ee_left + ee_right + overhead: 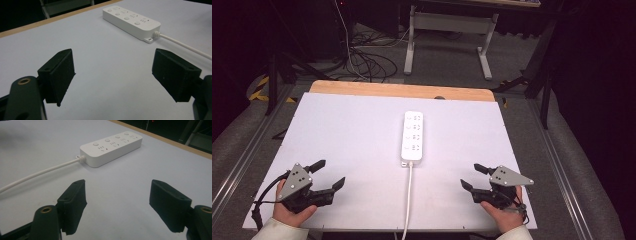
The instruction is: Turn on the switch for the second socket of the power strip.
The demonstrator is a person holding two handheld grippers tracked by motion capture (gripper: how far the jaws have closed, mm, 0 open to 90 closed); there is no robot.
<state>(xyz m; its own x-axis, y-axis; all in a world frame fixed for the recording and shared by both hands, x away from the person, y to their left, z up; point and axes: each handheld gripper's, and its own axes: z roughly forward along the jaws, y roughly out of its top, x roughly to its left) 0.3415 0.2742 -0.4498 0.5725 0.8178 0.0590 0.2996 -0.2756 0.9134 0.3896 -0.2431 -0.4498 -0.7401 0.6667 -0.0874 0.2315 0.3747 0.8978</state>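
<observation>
Nearest the person, the left gripper [323, 176] and the right gripper [472, 176] rest low at the two front corners of the white-covered worktop [352, 145], each held in a hand, both with their black fingers [58, 75] spread wide and holding nothing; in the right gripper view the padded fingers [72, 205] likewise stand apart over bare surface. Between the two grippers a white round cable [408, 200] runs from the worktop's front edge up to the white rectangular plastic power strip [412, 136], which lies flat near the middle of the worktop, well apart from both grippers, its four sockets and buttons facing up with nothing plugged in. Beyond it shows the worktop's wooden far edge [402, 90]. By this layout the work looks to be at its very start: the strip is untouched, and reaching and handling it all lie ahead.
</observation>
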